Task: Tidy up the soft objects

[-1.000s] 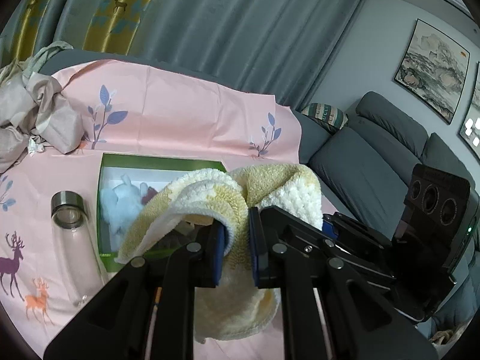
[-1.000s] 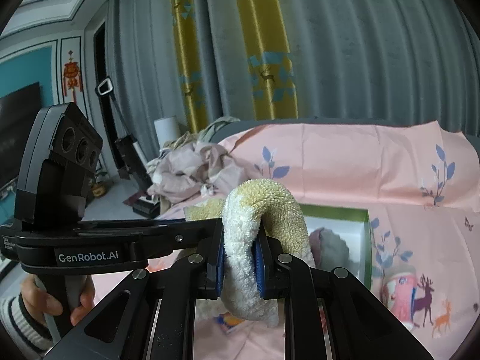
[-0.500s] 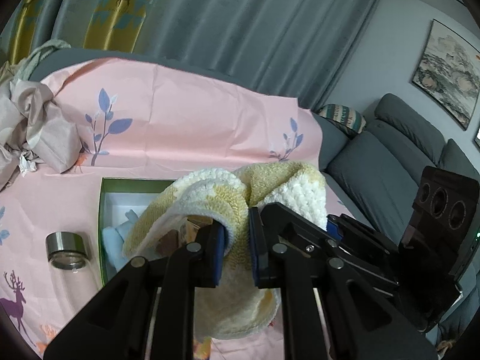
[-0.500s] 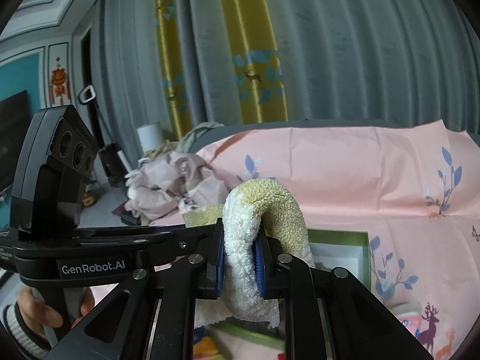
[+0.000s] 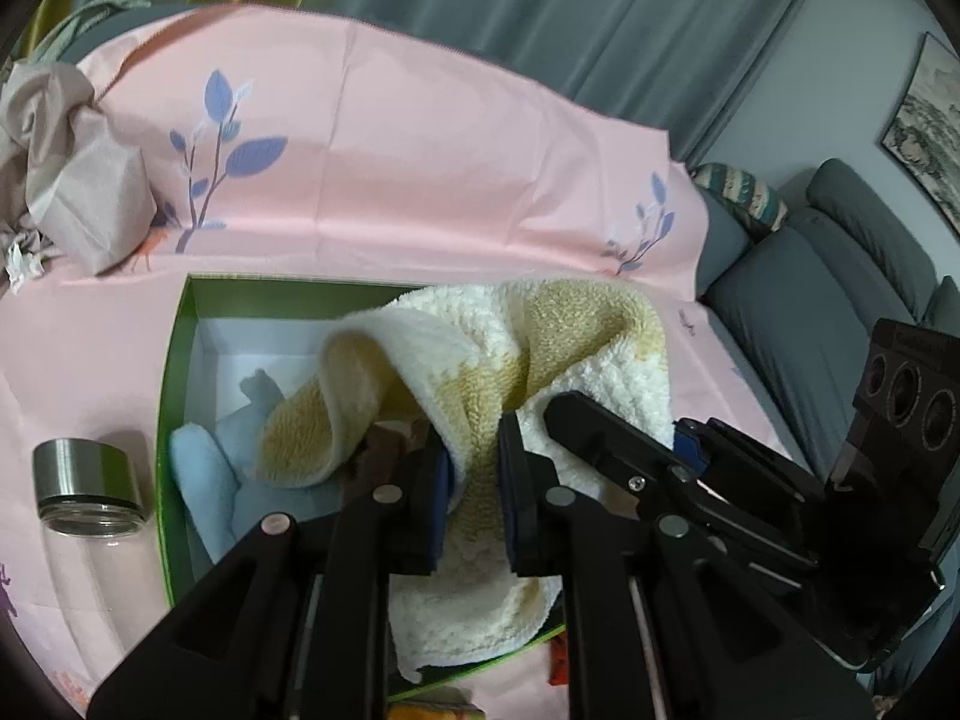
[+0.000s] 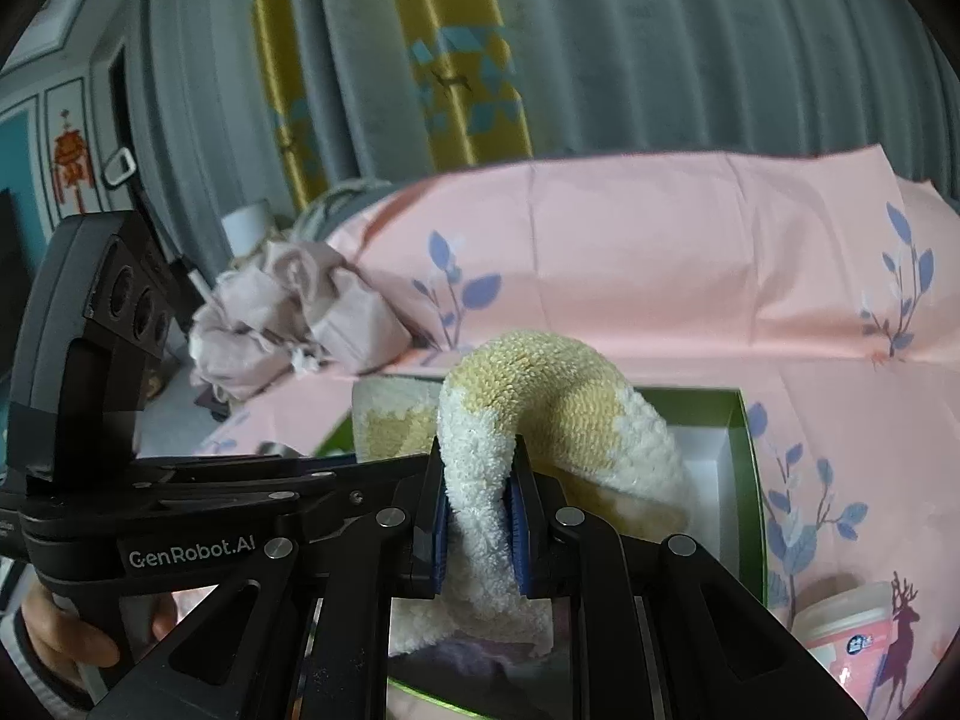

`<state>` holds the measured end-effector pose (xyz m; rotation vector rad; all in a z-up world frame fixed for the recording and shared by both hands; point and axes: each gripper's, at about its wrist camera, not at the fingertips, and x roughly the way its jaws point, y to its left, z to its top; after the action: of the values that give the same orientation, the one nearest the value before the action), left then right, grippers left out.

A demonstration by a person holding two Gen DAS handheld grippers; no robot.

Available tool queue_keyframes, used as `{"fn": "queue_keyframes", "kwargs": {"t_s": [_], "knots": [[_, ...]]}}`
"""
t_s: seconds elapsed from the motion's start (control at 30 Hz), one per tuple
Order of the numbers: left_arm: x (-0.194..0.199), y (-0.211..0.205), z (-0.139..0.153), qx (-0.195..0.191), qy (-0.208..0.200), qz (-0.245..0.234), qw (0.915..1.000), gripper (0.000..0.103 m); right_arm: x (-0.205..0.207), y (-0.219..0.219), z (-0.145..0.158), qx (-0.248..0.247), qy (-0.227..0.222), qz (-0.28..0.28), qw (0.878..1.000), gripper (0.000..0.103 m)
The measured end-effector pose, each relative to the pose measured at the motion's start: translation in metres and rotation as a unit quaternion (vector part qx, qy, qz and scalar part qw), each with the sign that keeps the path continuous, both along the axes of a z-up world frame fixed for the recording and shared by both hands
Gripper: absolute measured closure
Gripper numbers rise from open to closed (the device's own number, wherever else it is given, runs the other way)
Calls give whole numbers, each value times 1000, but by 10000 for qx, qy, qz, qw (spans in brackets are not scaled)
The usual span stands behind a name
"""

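Both claws, left (image 5: 474, 480) and right (image 6: 479, 534), clamp the yellow-white towel (image 5: 540, 360) over the green box (image 5: 174, 360); pink cloth (image 5: 420, 150) beyond; grey curtains (image 6: 720, 48) behind.

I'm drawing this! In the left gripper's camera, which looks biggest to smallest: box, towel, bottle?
1. Green box
2. Yellow-and-white towel, though it is nearer the camera, so unsure against the box
3. Glass bottle

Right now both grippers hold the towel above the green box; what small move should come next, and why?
Probably lower the towel a little further into the green box. The left gripper and right gripper each pinch a fold, most of the towel hangs over the box opening, above the blue soft item, and it has not settled inside yet.
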<state>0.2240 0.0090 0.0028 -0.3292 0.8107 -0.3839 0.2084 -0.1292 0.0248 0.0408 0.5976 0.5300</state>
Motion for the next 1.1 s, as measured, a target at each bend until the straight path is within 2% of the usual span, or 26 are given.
{"fn": "queue_keyframes", "kwargs": {"t_s": [0.23,0.47,0.53,0.57,0.6,0.63,0.77,0.87,0.93,1.1], "knots": [[6,-2,-18,270,177,93,9994,88,19,-6,-29,-269,493,-340,9978,85],[6,-4,-18,470,156,138,9987,85,17,-8,-31,-406,493,-420,9971,85],[6,-6,-18,535,151,165,9983,79,16,-7,-30,-493,473,-426,9968,85],[5,-6,-18,566,142,172,9981,78,16,-6,-30,-528,472,-433,9965,84],[5,-7,-18,592,135,177,9980,76,16,-6,-30,-573,476,-447,9962,79],[4,-7,-18,626,129,186,9978,73,15,-6,-30,-631,474,-480,9957,74],[-1,-7,-14,673,116,194,9975,61,12,-11,-28,-734,497,-614,9942,69],[-9,-9,-6,702,27,181,9974,37,4,-20,-25,-776,453,-799,9927,55],[-16,-12,0,832,-71,237,9962,16,-3,-26,-20,-752,390,-875,9926,41],[-34,-13,14,972,-215,313,9945,15,-27,-41,-5,-716,226,-984,9923,37]]}}
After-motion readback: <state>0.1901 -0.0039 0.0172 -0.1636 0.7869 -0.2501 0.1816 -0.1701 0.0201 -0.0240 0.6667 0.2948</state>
